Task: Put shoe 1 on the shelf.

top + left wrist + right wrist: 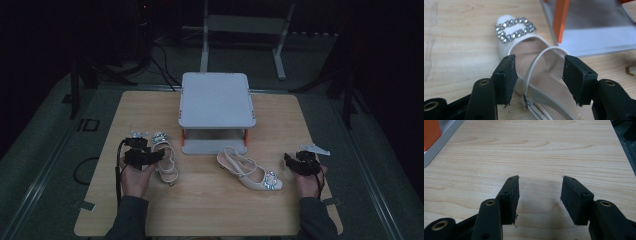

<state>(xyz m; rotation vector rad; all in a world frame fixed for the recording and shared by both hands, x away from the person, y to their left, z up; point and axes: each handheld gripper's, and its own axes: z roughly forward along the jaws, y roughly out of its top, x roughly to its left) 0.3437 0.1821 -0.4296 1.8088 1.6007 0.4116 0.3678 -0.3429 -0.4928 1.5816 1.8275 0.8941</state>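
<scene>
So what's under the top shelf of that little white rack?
Under the rack's top shelf sit orange legs and a lower white shelf, whose visible front strip looks bare. The top covers the rest of that shelf, so anything farther back can't be seen.

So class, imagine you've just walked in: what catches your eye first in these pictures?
Two cream sandals with glittering buckles: the left sandal lies between the open fingers of the left gripper, and the right sandal lies mid-table. Behind them stands a grey two-tier rack on orange posts.

cream sandal (534, 82), silver buckle (515, 29), orange post (561, 17)
</scene>
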